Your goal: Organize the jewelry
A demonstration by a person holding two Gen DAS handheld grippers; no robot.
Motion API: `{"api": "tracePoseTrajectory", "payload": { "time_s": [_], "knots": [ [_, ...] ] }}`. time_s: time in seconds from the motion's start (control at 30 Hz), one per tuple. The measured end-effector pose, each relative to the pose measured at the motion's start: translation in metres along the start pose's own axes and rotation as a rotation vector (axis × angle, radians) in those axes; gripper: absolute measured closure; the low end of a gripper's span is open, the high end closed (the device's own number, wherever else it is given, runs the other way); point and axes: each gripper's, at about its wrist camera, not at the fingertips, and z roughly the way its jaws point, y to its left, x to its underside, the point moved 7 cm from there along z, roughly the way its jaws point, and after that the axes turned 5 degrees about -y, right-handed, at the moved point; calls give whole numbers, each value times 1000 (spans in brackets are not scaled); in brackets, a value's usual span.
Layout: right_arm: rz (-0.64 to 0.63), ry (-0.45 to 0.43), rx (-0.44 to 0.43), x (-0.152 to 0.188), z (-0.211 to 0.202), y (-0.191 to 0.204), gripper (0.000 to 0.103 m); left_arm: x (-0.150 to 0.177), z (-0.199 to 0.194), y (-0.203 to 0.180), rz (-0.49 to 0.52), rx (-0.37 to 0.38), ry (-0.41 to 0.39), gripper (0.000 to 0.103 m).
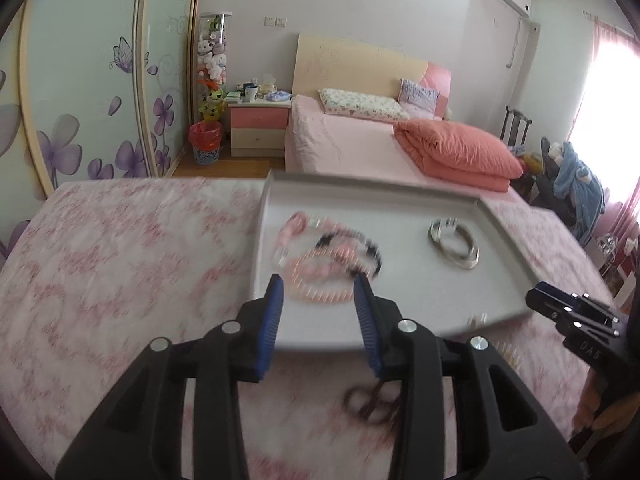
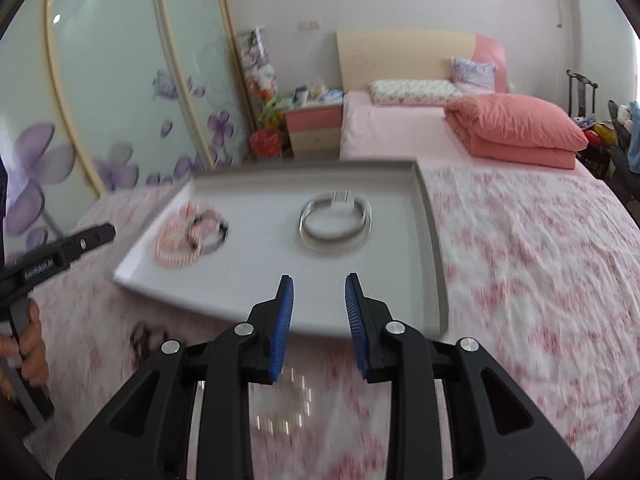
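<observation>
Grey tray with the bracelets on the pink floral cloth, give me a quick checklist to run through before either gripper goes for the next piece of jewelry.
1. Left gripper open and empty: ok.
2. Right gripper open and empty: ok.
3. Shallow grey tray has bare floor for more pieces: ok.
4. Pink and black beaded bracelets and the silver bangles lie inside the tray: ok.
5. Pieces off the tray: a dark ring-shaped piece and a pale pearl-like beaded strand lie on the pink floral cloth: not ok.
6. Sharp view of those loose pieces: blurred, exact type cannot tell.
</observation>
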Motion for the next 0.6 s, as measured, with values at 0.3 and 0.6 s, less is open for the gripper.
{"api": "tracePoseTrajectory", "payload": {
  "time_s": [0.3, 0.6],
  "knots": [
    [-36, 113, -23, 38, 3, 12, 75, 42, -14, 11, 19, 16, 83, 59],
    [-128, 144, 37, 47, 6, 20, 92, 55, -17, -20, 98, 100, 109, 41]
  ]
}}
